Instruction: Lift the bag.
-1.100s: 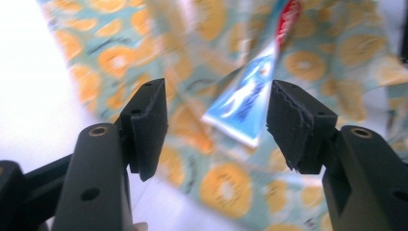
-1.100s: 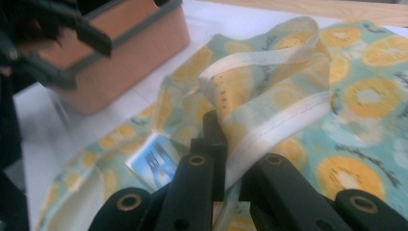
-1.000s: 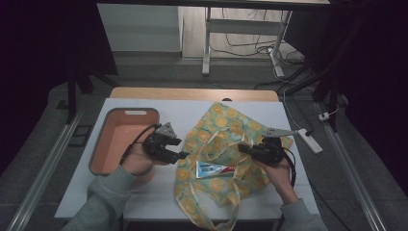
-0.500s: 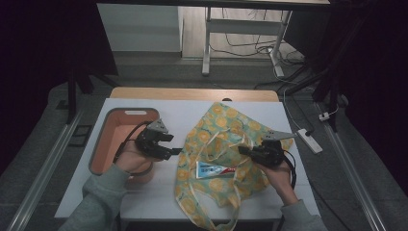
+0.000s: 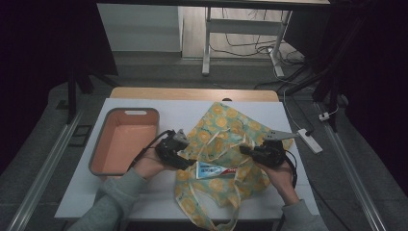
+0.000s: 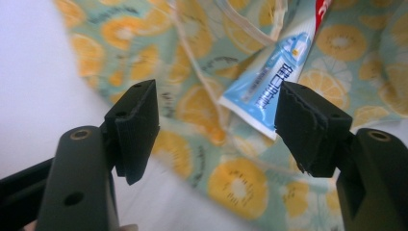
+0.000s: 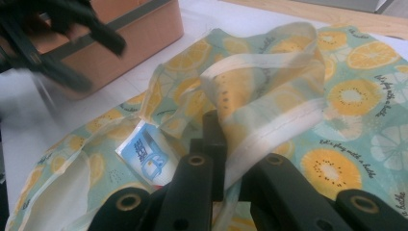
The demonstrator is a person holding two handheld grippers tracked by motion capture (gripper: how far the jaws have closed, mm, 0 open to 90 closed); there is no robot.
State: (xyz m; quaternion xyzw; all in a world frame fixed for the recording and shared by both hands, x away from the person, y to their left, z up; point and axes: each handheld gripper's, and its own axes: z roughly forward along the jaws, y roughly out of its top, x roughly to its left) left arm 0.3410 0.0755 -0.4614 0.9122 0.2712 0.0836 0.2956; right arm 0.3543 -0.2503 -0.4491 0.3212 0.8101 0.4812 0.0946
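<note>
Both forearms wear grey long sleeves [image 5: 115, 199] with ribbed cuffs at the wrists. Left gripper [image 5: 185, 162]: a black body topped by a grey three-cornered plate, with a thin black cable looping from its rear. In the left gripper view its jaws are matt black blocks with chipped edges, mounted on dark olive-grey arms bearing round brass-rimmed holes. Right gripper [image 5: 245, 150]: the same black body, a grey pointed plate and a black cable; its dark arms show matching round holes.
</note>
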